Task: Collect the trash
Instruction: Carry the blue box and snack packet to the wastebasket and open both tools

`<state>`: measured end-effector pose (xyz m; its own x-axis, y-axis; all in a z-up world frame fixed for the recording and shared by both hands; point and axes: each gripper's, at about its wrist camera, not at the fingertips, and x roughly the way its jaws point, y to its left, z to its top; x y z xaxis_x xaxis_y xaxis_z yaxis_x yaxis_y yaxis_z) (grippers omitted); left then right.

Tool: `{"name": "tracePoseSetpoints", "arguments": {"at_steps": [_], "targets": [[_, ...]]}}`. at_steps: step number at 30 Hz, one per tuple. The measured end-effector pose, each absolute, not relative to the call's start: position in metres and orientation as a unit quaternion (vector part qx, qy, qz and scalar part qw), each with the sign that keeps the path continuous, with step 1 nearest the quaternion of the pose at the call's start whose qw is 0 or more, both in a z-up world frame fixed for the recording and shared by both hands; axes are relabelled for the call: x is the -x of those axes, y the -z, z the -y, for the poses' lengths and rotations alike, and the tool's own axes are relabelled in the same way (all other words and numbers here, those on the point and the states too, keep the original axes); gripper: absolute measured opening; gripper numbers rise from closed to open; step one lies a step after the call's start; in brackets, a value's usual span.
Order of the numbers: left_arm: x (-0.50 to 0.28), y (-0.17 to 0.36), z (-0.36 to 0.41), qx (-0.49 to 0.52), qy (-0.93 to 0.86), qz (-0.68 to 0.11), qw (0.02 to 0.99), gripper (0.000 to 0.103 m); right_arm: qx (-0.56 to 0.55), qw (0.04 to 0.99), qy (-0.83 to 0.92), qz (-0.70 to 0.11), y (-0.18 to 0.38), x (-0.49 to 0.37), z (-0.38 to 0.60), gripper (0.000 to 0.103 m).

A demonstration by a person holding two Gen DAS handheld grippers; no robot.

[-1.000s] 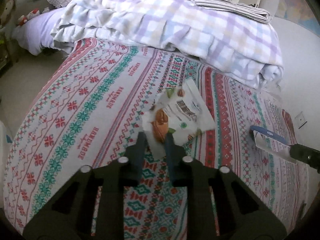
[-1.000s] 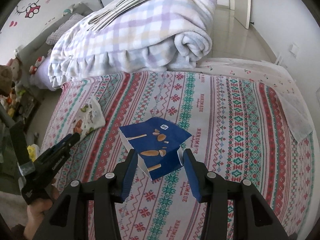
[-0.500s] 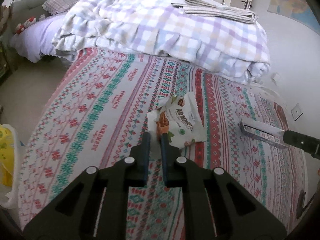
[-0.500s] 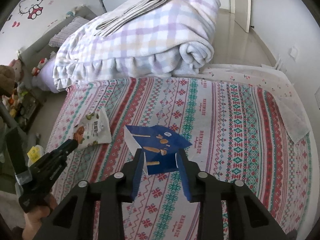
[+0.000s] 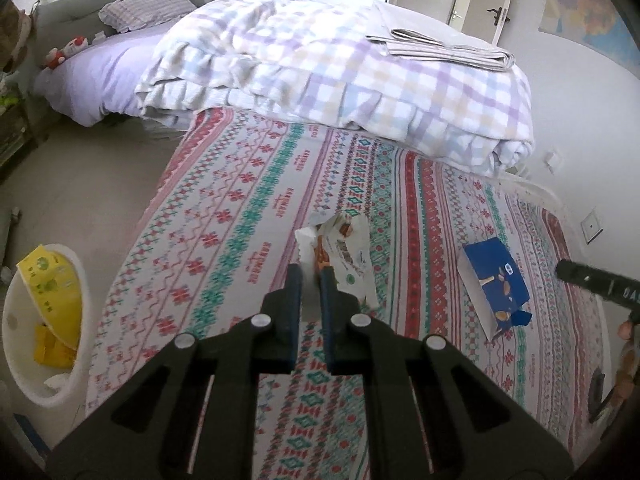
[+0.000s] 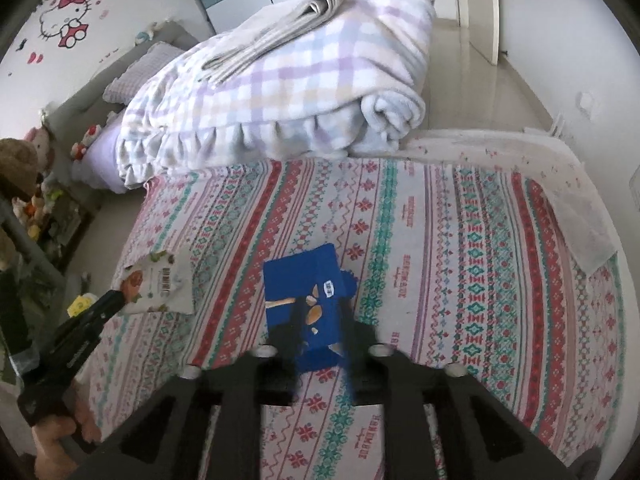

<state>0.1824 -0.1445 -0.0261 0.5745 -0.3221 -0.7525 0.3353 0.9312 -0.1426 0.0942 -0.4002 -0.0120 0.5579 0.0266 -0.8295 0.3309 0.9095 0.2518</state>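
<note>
Trash on the bed comes in two pieces: a white crinkled snack wrapper (image 5: pixel 347 258) printed with nuts and a barcode, and a flat blue cardboard snack box (image 6: pixel 306 304) with biscuit pictures on its face. Both are over the bed's patterned cover (image 5: pixel 240 216), a woven cloth with red, teal and pink bands.

In the left wrist view the left claw (image 5: pixel 310 280) is closed on the near edge of the white wrapper, its two dark blue fingers (image 5: pixel 295 292) drawn almost together with the wrapper's white seam pinched between them. The rest of the wrapper sticks out beyond the tips, above the cover. The right wrist view shows the same grip from the side, with the wrapper (image 6: pixel 158 284) held at the tip of the left claw (image 6: pixel 120 296).

The right claw (image 6: pixel 320 320) straddles the blue box, one finger on each side of it; its jaws are opening, and the blur there keeps me from telling whether the pads touch the cardboard. From the left wrist view the box (image 5: pixel 494 280) sits tilted on the cover, well apart from the wrapper.

A round white plastic bin (image 5: pixel 80 344) stands on the floor beside the bed, holding yellow packaging (image 5: pixel 52 288). A folded pastel checked blanket (image 5: pixel 340 68) lies across the far part of the bed.
</note>
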Motion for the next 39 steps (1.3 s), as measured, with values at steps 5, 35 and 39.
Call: {"name": "tracePoseSetpoints", "arguments": {"at_steps": [5, 35, 39], "targets": [[-0.18, 0.021, 0.135, -0.005, 0.182, -0.424, 0.887, 0.01, -0.2, 0.843, 0.08, -0.492, 0.036, -0.102, 0.395, 0.087], [-0.162, -0.017, 0.052, 0.024, 0.156, -0.4, 0.903, 0.01, -0.137, 0.848, 0.027, -0.512, 0.024, -0.113, 0.318, 0.051], [-0.16, -0.021, 0.021, 0.032, 0.134, -0.397, 0.907, 0.01, -0.125, 0.856, 0.004, -0.502, 0.012, -0.12, 0.286, 0.051]]}}
